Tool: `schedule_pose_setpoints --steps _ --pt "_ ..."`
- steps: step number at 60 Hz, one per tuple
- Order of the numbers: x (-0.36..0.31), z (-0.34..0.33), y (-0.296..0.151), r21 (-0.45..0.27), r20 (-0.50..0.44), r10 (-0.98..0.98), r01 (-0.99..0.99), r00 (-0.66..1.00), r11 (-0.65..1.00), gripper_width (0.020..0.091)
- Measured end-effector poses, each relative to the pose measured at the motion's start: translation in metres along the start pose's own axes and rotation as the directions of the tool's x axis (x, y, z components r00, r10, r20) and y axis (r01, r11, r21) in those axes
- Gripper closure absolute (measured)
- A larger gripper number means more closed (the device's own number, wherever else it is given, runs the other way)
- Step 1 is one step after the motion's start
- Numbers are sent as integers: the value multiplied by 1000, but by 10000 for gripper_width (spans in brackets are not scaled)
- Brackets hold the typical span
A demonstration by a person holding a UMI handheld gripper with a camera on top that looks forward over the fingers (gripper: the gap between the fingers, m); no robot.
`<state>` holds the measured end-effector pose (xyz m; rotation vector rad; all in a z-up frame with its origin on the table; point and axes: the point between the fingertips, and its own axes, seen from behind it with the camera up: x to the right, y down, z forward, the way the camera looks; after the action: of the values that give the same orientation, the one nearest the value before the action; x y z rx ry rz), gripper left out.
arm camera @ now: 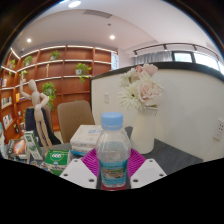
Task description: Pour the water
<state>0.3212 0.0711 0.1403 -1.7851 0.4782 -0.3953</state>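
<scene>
- A clear plastic water bottle with a blue cap and a pale blue label (113,150) stands upright between the two fingers, close to the camera.
- The gripper (113,168) has its fingers clenched on the bottle; the magenta pads (92,163) show at either side of the bottle's lower body, pressed against it.
- The bottle's base is hidden below the fingers, so whether it rests on the counter (170,153) cannot be told.
- Just beyond the bottle, to its right, a white vase (145,128) stands on the dark counter and holds pale pink and white flowers (141,88).
- To the left, behind the bottle, lies a white box with blue print (86,138), and further left a green and white packet (58,156).
- Behind the vase rises a white partition wall (185,100).
- Well beyond, a brown chair (72,116) stands before wooden shelves (60,62) that carry green plants (82,68).
</scene>
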Motion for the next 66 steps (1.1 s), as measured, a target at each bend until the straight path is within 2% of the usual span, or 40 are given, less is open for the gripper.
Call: schedule_pose_setpoints --steps 11,18,22,23,28,37,39,43,45,55,66 --pt "4 29 42 -35 23 -33 34 999 999 774" --pt "-11 32 57 -21 97 -9 11 995 1000 772" --pt "-11 31 55 6 102 11 -12 995 1000 773" --pt "-11 30 56 6 104 8 -9 995 1000 752" --pt "-12 29 56 1 115 5 -6 993 1000 739" --pt "-13 30 57 -7 140 4 -3 990 1000 631" --pt "-15 29 61 -18 151 4 -1 988 1000 557" --pt "-18 23 70 -46 176 -12 20 984 999 348" --pt "-19 17 75 -55 187 -21 31 982 998 303" --pt "-19 -32 85 -64 205 -32 46 978 997 300" --pt "-26 -113 81 -61 285 -78 100 955 993 301"
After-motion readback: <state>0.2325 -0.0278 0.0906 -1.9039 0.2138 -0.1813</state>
